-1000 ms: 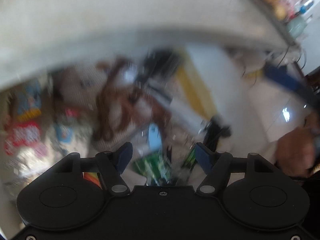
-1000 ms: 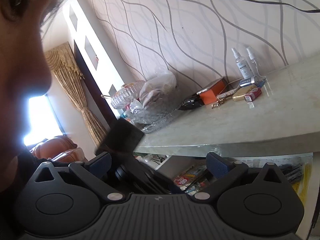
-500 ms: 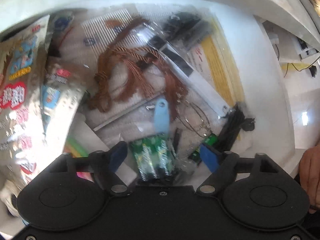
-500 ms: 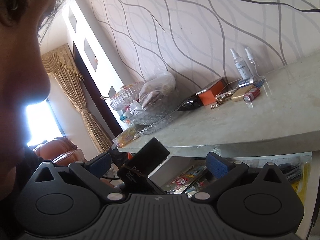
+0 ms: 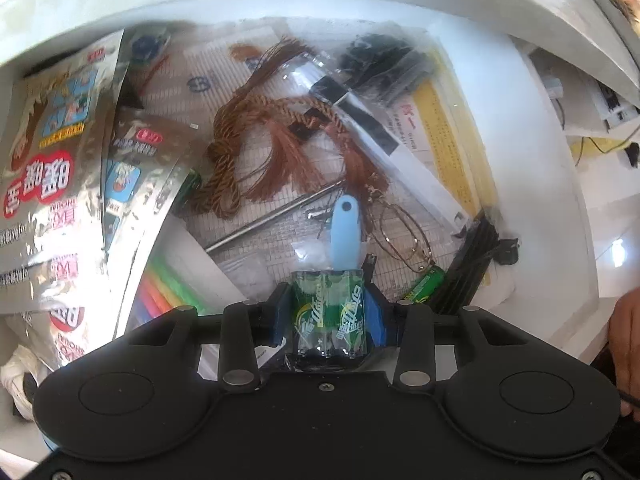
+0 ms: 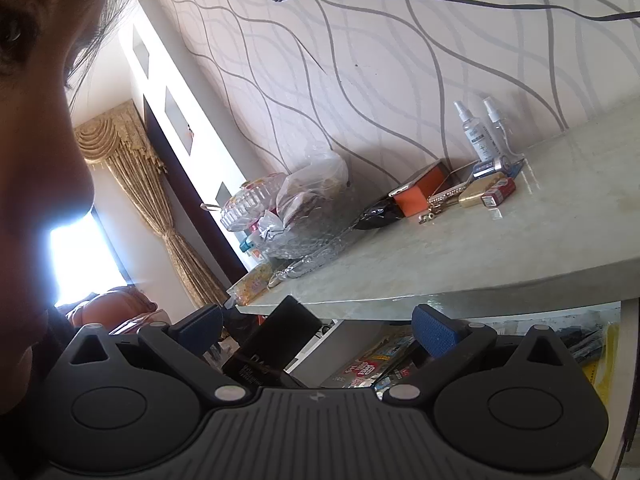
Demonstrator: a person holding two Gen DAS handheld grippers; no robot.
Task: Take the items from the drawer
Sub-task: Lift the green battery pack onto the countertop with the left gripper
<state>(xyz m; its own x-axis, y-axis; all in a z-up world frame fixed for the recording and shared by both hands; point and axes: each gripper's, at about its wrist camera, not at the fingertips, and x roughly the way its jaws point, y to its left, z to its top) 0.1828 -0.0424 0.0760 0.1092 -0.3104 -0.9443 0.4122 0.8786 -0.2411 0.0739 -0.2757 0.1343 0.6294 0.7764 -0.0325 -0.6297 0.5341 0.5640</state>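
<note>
Battery pack [image 5: 328, 312] between closing left claw [image 5: 327, 316], drawer [image 5: 532, 128] open

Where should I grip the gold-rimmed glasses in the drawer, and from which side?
Take the glasses at the bridge between the lenses, coming straight down. They lie flat, and the thin wire rims offer little else; the blue handle crowds one side.

A pale stone countertop [image 6: 520, 240] is carrying two clear spray bottles [image 6: 478, 136] standing against the wave-patterned wallpaper [image 6: 360, 80]. An orange box [image 6: 420, 190], a gold case [image 6: 480, 192] and a red packet [image 6: 498, 196] are lying nearby. A cut-glass bowl [image 6: 296, 240] is holding wrapped sweets. Gold curtains [image 6: 132, 172] are hanging beside a bright window [image 6: 80, 256].
</note>
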